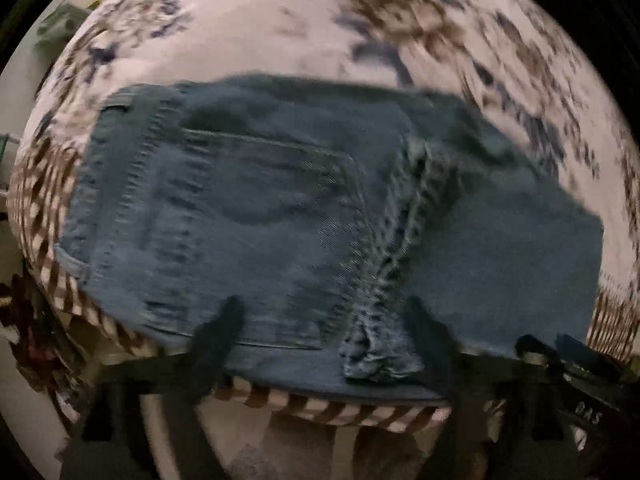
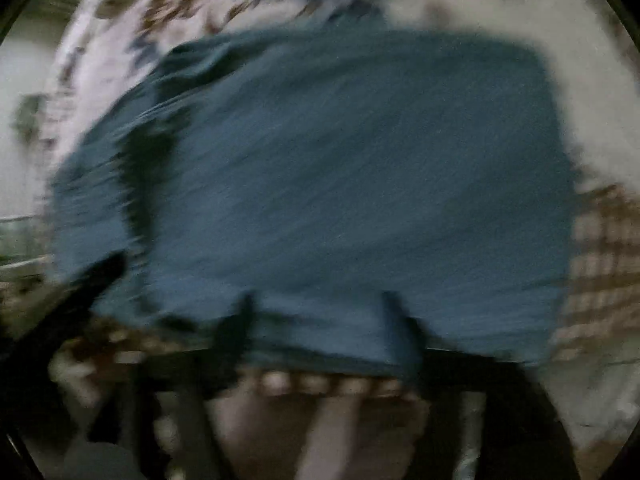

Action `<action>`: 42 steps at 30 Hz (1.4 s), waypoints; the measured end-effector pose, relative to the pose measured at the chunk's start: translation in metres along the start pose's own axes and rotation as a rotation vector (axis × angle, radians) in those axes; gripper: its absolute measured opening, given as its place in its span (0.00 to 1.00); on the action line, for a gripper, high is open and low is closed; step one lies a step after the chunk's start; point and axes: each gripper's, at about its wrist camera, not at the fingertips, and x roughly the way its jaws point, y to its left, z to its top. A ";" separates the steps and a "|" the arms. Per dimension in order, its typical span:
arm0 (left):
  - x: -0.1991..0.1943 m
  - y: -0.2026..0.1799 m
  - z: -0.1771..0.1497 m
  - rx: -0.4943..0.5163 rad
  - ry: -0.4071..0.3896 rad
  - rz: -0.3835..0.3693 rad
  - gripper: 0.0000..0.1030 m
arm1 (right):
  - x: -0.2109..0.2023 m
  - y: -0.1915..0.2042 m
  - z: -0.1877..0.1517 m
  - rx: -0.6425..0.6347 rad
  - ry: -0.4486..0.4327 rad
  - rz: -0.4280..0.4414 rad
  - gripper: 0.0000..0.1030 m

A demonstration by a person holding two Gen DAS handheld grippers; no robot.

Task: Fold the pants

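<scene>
Blue jeans (image 1: pixel 280 208) lie folded into a compact block on a floral cloth, back pocket (image 1: pixel 264 200) facing up and a thick seam (image 1: pixel 384 280) running down the middle. My left gripper (image 1: pixel 324 320) hangs over the near edge of the denim, its black fingers (image 1: pixel 228 320) wide apart and open. In the blurred right wrist view the jeans (image 2: pixel 360 168) show as a plain blue rectangle. My right gripper (image 2: pixel 318 308) is open above their near edge, with nothing pinched.
The floral cloth (image 1: pixel 280 28) has a brown checked border (image 1: pixel 340 412) along the near edge of the surface, with floor (image 1: pixel 300 448) below it. A black part of the right-hand tool (image 1: pixel 580 384) shows at the lower right. Clutter (image 1: pixel 32 320) sits at the left.
</scene>
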 end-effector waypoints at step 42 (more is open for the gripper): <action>0.036 0.212 -0.040 -0.823 -0.216 -0.365 0.30 | 0.032 0.042 0.044 0.094 0.119 0.054 0.87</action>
